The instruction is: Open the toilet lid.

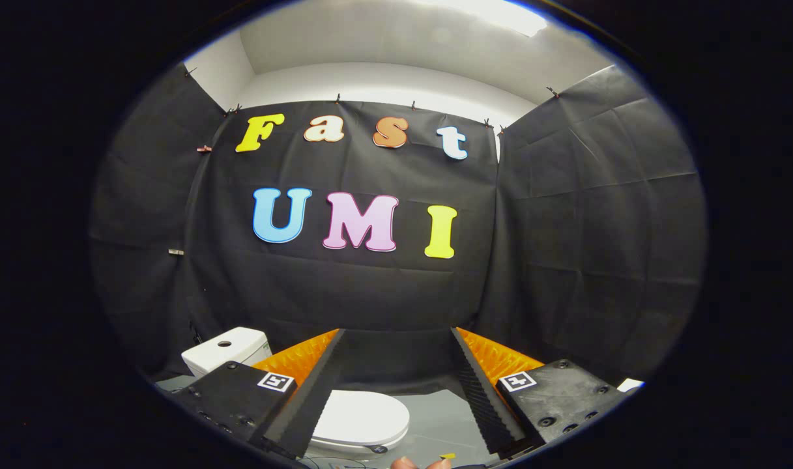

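Fingers spread wide, nothing between them; gripper (396,384) held high and level, looking at the booth wall (565,228) more than at the work.

Largest to smallest:

- Wall: black cloth on three sides, well beyond the fingers.
- Floor (442,417): grey, smooth, seen in the gap between the fingers.
- Toilet: small white model on the floor, below the fingers and toward the left one. Tank (230,348) stands beyond the left finger's base, partly hidden by it.
- Lid (360,417): white, rounded, lying flat and closed over the bowl. Its left part is hidden behind the left finger; its rounded front end points toward the gap between the fingers. Not touched.
- Fingertips of a person (422,464) show just below the gap, near the floor.

Handling, judged: lid looks like thin glossy plastic, so light, stiff and slippery; should swing up on a hinge at the tank end. Whole toilet looks light enough to shift if pushed sideways. Best hold is probably the rounded front lip, farthest from the hinge: either hook one finger under it and lift, or pinch the edge. The seam under the lip is too small to judge for clearance.

Task not begun; fingers must first drop and tilt down.
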The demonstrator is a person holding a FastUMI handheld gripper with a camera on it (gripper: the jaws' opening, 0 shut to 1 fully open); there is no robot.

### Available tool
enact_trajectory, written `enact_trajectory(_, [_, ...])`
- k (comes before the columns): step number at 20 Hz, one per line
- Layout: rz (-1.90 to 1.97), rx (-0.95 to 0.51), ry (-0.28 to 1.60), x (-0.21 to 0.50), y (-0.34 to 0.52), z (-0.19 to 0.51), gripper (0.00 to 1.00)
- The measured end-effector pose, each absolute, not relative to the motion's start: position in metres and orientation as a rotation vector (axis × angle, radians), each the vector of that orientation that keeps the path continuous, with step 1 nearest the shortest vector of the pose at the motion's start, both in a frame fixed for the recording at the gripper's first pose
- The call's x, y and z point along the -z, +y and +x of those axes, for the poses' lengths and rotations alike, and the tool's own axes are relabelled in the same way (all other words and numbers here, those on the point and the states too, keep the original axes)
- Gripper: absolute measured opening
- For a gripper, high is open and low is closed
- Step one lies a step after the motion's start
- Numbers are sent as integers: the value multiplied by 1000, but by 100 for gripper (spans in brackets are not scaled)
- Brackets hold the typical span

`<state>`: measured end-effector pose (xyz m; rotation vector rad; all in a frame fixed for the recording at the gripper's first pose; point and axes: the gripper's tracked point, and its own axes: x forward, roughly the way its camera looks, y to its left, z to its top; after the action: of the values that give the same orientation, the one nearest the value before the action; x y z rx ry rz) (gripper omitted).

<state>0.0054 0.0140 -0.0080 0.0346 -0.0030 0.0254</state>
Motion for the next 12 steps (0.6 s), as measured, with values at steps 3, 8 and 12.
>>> enact_trajectory(3, [29,-23,-41,7,15,11,98])
enact_trajectory(8, [6,-20,-28,39,20,27,98])
enact_trajectory(12, [12,-18,-19,74,22,42,98])
